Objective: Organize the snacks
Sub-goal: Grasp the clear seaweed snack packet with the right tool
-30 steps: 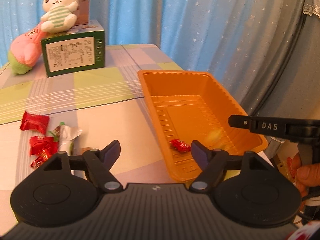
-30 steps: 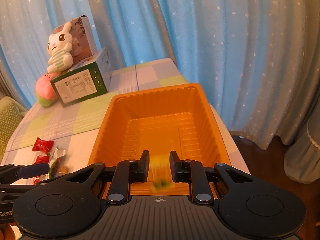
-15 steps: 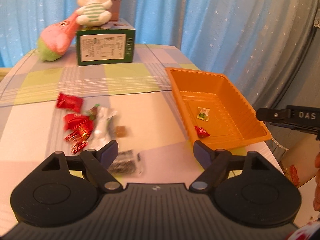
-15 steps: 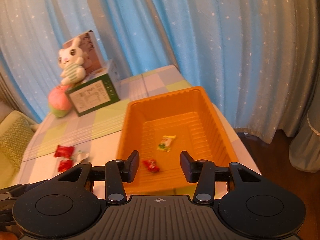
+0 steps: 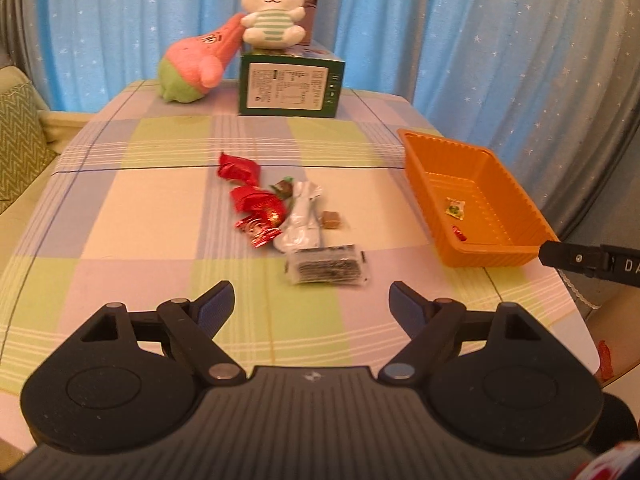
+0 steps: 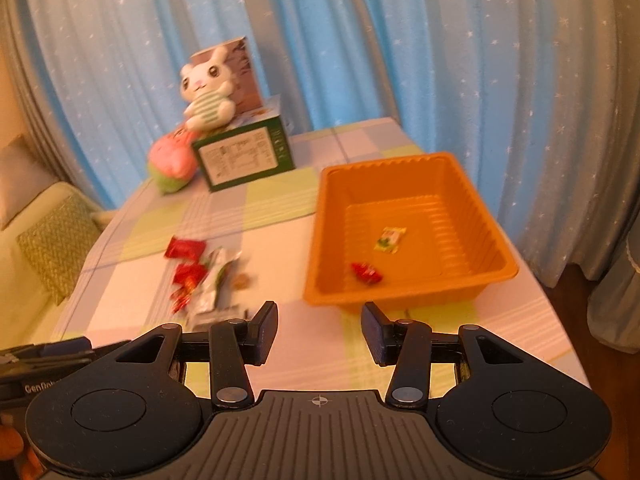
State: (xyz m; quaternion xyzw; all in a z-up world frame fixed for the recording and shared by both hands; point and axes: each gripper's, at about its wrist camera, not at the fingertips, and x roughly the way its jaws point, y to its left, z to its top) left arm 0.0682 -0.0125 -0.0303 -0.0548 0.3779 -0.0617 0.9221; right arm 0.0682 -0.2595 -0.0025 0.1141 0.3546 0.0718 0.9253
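An orange tray (image 5: 489, 258) (image 6: 384, 162) sits at the table's right side. In it lie a green-and-white candy (image 6: 389, 239) (image 5: 456, 207) and a small red candy (image 6: 366, 272) (image 5: 460, 234). Loose snacks are piled mid-table: red wrappers (image 5: 258, 204), a silver pack (image 5: 300, 220), a brown candy (image 5: 331, 219) and a dark clear packet (image 5: 326, 266). My left gripper (image 5: 312, 294) is open and empty, just short of the dark packet. My right gripper (image 6: 320, 314) is open and empty too, near the tray's front wall; one of its fingers (image 5: 580, 258) shows beside the tray.
At the back stand a green box (image 5: 290, 88) with a rabbit plush (image 5: 272, 12) on top and a pink plush (image 5: 196, 64) beside it. Blue curtains hang behind. A sofa cushion (image 5: 16, 140) lies left. The table's rounded edge (image 5: 576, 320) runs just right of the tray.
The right gripper opened and the green-and-white candy dropped into the tray. Both grippers drew back from the tray, and the left one swung over to face the snack pile.
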